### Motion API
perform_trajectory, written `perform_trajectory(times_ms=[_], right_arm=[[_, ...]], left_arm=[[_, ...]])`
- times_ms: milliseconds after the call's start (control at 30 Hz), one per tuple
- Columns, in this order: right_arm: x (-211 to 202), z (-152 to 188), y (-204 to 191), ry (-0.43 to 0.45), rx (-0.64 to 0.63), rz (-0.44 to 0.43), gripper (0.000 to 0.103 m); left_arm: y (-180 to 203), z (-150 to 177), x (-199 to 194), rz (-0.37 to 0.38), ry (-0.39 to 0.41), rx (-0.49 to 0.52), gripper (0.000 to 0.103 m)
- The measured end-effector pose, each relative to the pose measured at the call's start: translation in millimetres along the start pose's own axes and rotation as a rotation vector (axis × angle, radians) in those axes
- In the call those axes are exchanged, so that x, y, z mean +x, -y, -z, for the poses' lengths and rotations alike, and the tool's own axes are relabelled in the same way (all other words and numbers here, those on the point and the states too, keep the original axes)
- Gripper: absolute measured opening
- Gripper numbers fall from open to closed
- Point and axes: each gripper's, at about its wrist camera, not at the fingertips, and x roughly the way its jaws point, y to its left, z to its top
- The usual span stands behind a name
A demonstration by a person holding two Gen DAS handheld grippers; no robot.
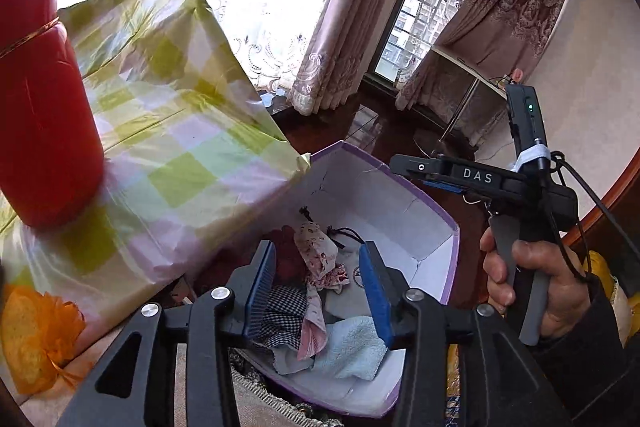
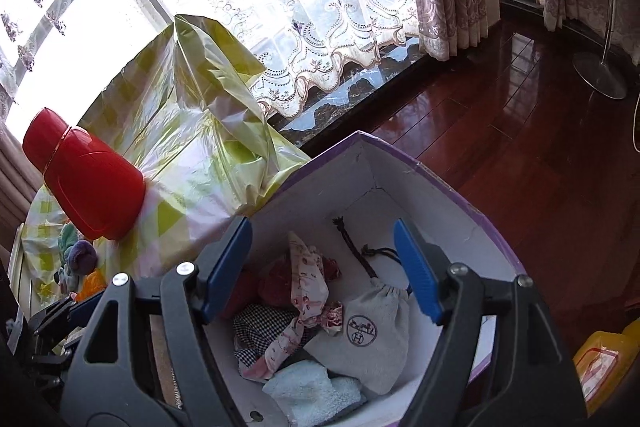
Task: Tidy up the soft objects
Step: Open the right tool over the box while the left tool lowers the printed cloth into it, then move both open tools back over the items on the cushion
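I see left gripper (image 1: 322, 291) jaws apart, gripping nothing | right gripper (image 2: 324, 269) jaws apart, empty | under both: purple box (image 2: 460, 195) with pale-blue towel (image 2: 312, 393), checked cloth (image 2: 260, 327), floral cloth (image 2: 306, 281), drawstring pouch (image 2: 372, 343) | beyond-left: red bottle (image 2: 88, 183) on checked tablecloth (image 1: 180, 131)

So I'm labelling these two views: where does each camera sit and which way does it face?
Left wrist: on the left claw, angled down into the purple-rimmed box; the right hand shows.
Right wrist: on the right claw, angled down into that box; only its own fingers show.
Shared: box, blue towel, red container.
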Motion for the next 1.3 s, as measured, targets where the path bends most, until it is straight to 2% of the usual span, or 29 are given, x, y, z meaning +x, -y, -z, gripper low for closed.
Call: perform_trajectory(times_ms=[233, 633, 833, 933, 1200, 1300], right_arm=[[7, 6, -25, -0.033, -0.045, -0.041, 0.076], [27, 43, -120, -0.152, -0.215, -0.164, 0.076], [27, 64, -181, -0.191, -0.338, -0.238, 0.077], [25, 75, -215, -0.18, -0.422, -0.248, 0.083], [26, 100, -294, -0.142, -0.646, -0.289, 0.09], [34, 109, -314, -0.166, -0.688, -0.3, 0.091]], left_arm=[[-29, 20, -30, -0.045, 0.046, -0.101, 0.051], [-89, 72, -93, -0.185, 0.105, -0.312, 0.051], [-124, 98, -132, -0.304, 0.154, -0.422, 0.051], [-143, 113, -150, -0.358, 0.18, -0.485, 0.051], [-189, 148, -194, -0.51, 0.23, -0.634, 0.051], [-201, 154, -204, -0.557, 0.239, -0.662, 0.059]])
